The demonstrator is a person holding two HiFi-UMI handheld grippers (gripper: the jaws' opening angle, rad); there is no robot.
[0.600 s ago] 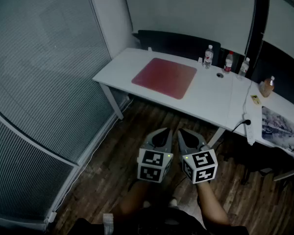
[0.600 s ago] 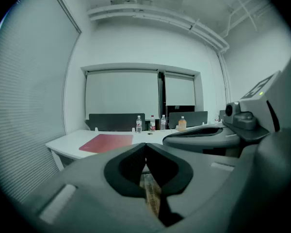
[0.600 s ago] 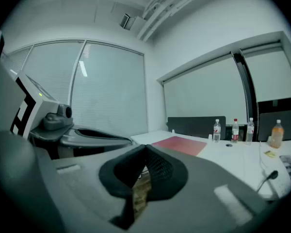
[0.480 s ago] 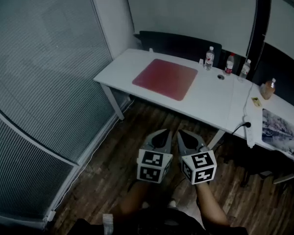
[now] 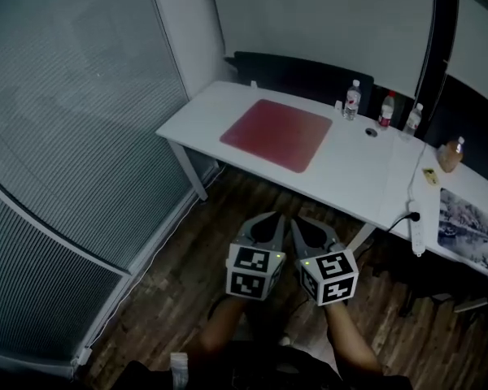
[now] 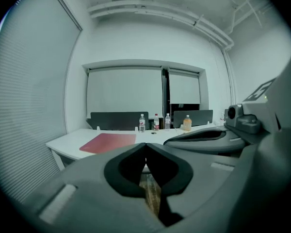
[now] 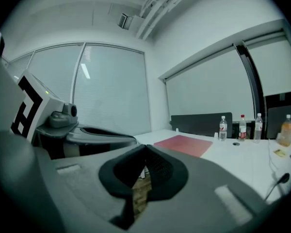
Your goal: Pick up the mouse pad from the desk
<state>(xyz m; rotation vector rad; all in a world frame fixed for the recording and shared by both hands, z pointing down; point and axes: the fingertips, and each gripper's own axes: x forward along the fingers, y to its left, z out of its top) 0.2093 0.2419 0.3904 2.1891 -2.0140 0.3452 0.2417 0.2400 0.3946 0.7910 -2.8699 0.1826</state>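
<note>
head view: l gripper (image 5: pixel 273 216) + r gripper (image 5: pixel 296 218) fingers closed, empty; bottles (image 5: pixel 353 100) behind mouse pad (image 5: pixel 278 133).

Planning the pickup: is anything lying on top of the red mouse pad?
Nothing: the mouse pad shows a bare red top, flat on the white desk. Bottles stand behind it, apart. Whatever is beneath it is covered.
</note>
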